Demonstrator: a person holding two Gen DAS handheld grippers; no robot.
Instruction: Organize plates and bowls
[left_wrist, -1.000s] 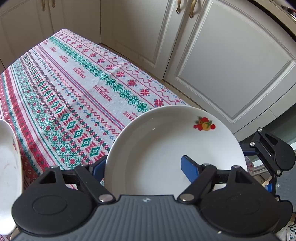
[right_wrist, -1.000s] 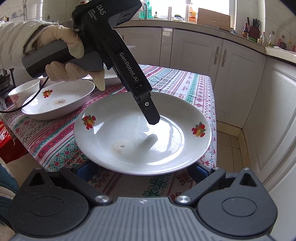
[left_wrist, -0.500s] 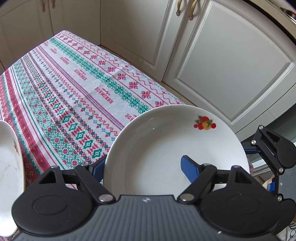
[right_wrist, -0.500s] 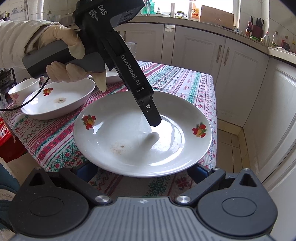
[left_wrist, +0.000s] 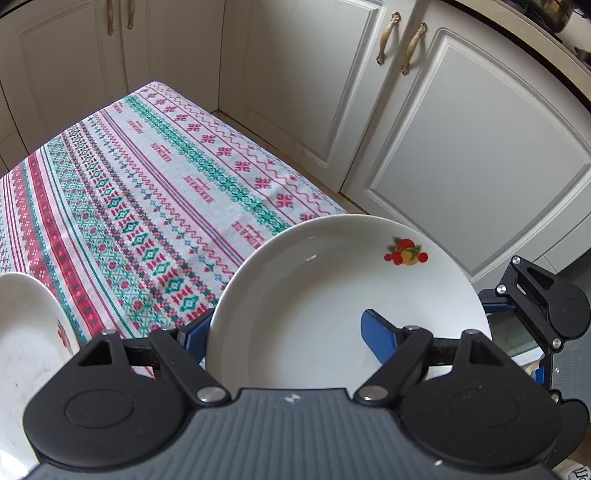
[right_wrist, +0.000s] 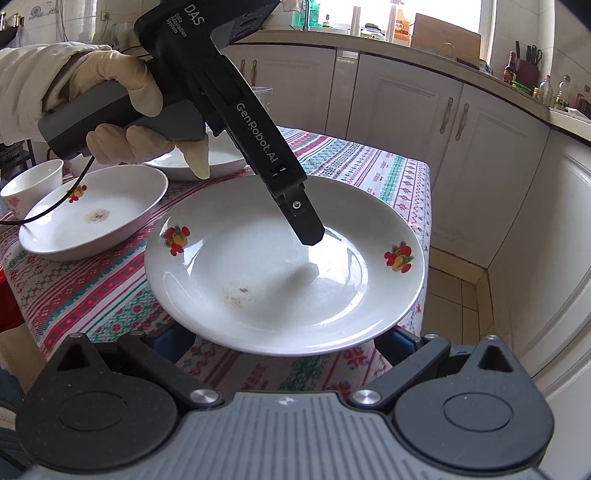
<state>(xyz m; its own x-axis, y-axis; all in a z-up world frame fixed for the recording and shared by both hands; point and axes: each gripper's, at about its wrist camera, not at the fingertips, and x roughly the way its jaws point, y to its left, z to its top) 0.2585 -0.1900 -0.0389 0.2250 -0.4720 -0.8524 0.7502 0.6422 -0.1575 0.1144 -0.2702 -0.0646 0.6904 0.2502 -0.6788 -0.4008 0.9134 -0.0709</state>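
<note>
A white plate with fruit decals (right_wrist: 280, 266) is held above the near corner of the patterned tablecloth (right_wrist: 74, 291). My left gripper (left_wrist: 284, 328) grips its rim: one blue finger (left_wrist: 380, 334) lies over the plate, the other (left_wrist: 194, 332) under its edge. In the right wrist view the left gripper's black finger (right_wrist: 306, 229) rests in the plate's middle. My right gripper (right_wrist: 284, 339) has its jaws wide apart, both blue fingers (right_wrist: 173, 338) under the plate's near rim. The same plate shows in the left wrist view (left_wrist: 317, 302).
A second white plate (right_wrist: 96, 210) with a brown stain sits on the table to the left, a third plate (right_wrist: 207, 157) behind it, and a small cup (right_wrist: 33, 182) at far left. White cabinets (right_wrist: 480, 158) stand close to the table's right and far sides.
The plate, held by both grippers, has lifted and shifted slightly toward the left; the table now looks farther below in the left wrist view.
</note>
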